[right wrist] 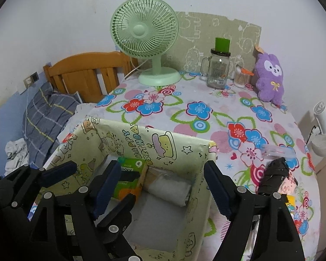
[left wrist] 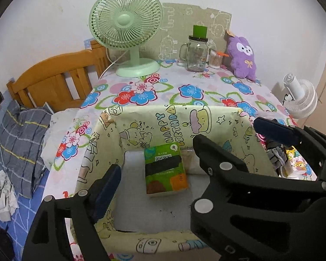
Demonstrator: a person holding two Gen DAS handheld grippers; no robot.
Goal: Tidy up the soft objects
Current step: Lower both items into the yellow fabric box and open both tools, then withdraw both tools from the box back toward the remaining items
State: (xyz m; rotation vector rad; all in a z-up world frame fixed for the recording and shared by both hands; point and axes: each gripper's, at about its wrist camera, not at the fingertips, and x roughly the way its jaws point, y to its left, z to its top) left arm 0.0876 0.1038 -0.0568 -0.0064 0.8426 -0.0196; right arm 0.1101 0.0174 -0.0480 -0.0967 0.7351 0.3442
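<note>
A box wrapped in yellow birthday paper (left wrist: 163, 113) (right wrist: 154, 130) stands open on the flowered tablecloth. Inside it lie a green tissue pack (left wrist: 165, 169) (right wrist: 128, 180) and a clear-wrapped white pack (right wrist: 169, 189). My left gripper (left wrist: 158, 187) hangs open over the box's left half, above the green pack and apart from it. My right gripper (right wrist: 162, 189) hangs open over the right half, with nothing between its pads. The two grippers' inner fingers overlap above the box. A purple plush rabbit (left wrist: 242, 54) (right wrist: 269, 76) sits at the far right of the table.
A green fan (left wrist: 128, 32), a glass jar mug (right wrist: 218, 69) and a cotton swab tub (right wrist: 241, 78) stand along the back. A black bundle (right wrist: 273, 178) lies right of the box. A white fan (left wrist: 300, 97) is off the table's right edge. On the left are a wooden headboard (left wrist: 58, 80) and a plaid pillow (left wrist: 19, 139).
</note>
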